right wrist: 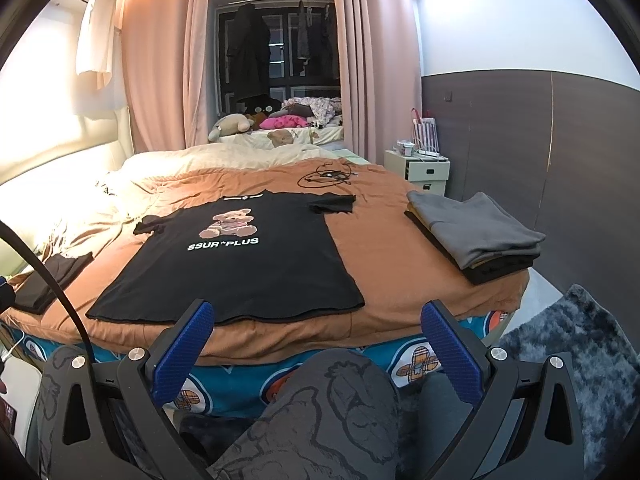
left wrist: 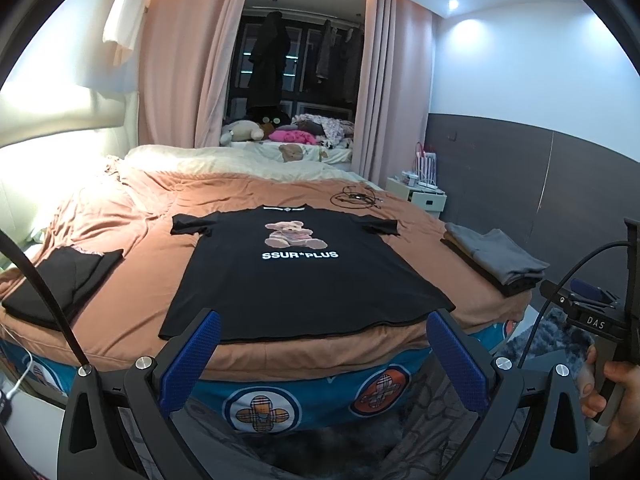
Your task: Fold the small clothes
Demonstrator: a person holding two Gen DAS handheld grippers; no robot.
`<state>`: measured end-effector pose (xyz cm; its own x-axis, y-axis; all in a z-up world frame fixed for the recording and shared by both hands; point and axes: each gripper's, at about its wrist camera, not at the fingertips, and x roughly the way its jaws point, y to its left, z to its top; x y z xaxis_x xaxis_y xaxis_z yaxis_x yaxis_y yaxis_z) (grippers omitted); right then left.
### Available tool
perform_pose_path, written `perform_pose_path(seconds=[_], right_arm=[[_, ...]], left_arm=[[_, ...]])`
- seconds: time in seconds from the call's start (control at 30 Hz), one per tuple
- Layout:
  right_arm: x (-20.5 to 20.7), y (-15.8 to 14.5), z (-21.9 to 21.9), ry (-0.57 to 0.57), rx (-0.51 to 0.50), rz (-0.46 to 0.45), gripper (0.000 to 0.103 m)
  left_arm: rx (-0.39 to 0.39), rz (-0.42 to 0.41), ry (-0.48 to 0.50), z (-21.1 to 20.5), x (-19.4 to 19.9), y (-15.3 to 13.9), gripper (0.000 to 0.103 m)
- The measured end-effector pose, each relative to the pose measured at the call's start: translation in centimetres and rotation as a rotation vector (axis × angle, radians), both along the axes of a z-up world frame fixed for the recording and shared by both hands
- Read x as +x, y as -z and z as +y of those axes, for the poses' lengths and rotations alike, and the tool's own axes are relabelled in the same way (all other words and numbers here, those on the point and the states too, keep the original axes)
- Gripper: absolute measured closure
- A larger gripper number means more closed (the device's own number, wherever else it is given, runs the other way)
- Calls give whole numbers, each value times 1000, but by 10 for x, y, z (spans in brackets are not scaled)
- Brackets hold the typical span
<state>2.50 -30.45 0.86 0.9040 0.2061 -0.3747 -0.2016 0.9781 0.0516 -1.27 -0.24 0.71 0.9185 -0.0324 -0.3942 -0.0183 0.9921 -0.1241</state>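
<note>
Black T-shirt [left wrist: 304, 268] spread flat on bed [left wrist: 120, 220], bear print up, sleeves out

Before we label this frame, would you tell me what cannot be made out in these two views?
- Black folded garment, left wrist view: a cable crosses it; its type is unclear.
- Folded stack, both views: the gray top piece hides the lower layers.
- Items on the nightstand: too small to identify.
- T-shirt: neck label too small to read.
- Both views: the person is cut off by the frame edges.
</note>
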Motion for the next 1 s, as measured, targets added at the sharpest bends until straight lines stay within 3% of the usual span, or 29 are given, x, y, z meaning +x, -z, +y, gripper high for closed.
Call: perform_pose_path(seconds=[1.0], right_arm=[[-1,3,-4,-25,27,-2,0]], left_arm=[[8,-3,-8,-2,-7,3,0]])
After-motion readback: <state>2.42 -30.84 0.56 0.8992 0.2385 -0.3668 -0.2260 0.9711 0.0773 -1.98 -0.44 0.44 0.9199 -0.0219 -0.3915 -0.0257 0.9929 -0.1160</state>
